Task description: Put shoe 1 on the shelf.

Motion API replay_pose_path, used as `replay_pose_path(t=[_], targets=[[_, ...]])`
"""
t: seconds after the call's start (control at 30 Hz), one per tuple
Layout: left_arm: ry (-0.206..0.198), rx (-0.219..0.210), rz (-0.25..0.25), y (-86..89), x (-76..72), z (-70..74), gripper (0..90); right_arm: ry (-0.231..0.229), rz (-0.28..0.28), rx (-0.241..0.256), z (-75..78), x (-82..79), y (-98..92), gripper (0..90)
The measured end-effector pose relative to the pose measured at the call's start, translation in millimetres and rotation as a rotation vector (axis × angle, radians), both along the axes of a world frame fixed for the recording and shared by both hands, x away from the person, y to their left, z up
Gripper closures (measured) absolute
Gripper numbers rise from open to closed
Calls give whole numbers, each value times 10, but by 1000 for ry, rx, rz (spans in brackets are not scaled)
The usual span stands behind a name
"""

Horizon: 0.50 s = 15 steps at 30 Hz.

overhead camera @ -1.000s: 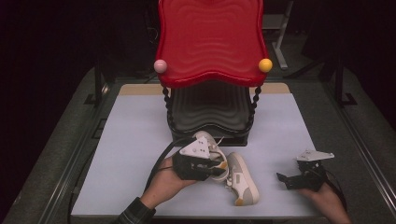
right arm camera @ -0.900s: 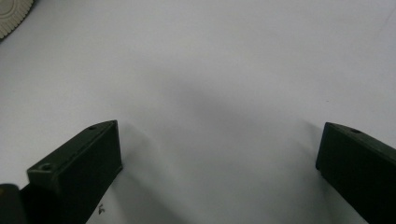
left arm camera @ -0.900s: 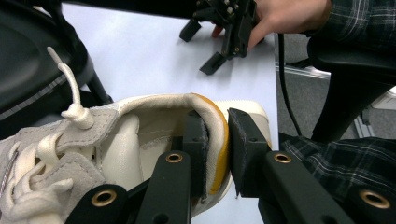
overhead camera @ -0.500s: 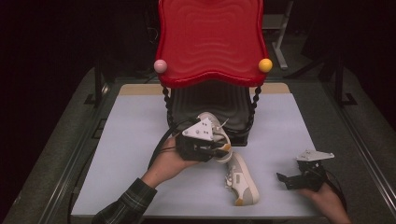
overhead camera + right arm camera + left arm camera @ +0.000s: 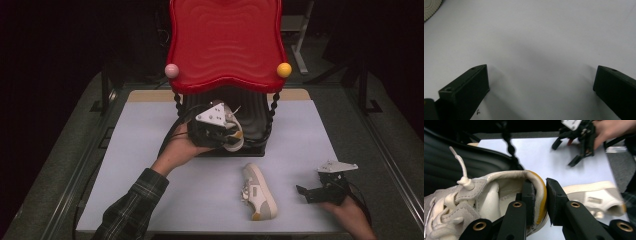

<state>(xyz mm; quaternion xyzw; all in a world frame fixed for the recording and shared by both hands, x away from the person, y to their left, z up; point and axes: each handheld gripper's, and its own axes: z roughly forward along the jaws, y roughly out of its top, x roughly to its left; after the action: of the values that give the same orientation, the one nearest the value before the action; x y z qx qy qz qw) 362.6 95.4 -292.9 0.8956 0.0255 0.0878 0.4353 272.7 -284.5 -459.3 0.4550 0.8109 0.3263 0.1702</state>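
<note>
Two cream sneakers, one gripped at the rack's lower tier and one lying loose on the white mat.

Held by the left gripper (image 5: 231, 134), the first sneaker (image 5: 234, 131) is clamped at its heel collar: in the left gripper view one jaw sits inside the shoe (image 5: 486, 202) and the other presses the yellow-trimmed heel from outside. It hangs at the front edge of the black lower shelf (image 5: 252, 117), under the overhanging red top shelf (image 5: 225, 42) and between the beaded black posts (image 5: 270, 112). The second sneaker (image 5: 260, 192) lies on its side near the mat's (image 5: 150, 125) front edge, well apart from the rack. The right gripper (image 5: 312, 192) rests just beside the mat's right front corner, jaws spread wide over bare mat, holding nothing. Open mat lies between this gripper and the loose sneaker.
</note>
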Motion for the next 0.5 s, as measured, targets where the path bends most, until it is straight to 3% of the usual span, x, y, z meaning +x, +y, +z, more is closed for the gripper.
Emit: replay_pose_path(t=[0.23,0.5], targets=[[-41,37,23,7,242,-39,774,0,0,1,0,0,0,0],[-48,71,28,-35,262,-138,774,3,-1,-3,5,0,2,0]])
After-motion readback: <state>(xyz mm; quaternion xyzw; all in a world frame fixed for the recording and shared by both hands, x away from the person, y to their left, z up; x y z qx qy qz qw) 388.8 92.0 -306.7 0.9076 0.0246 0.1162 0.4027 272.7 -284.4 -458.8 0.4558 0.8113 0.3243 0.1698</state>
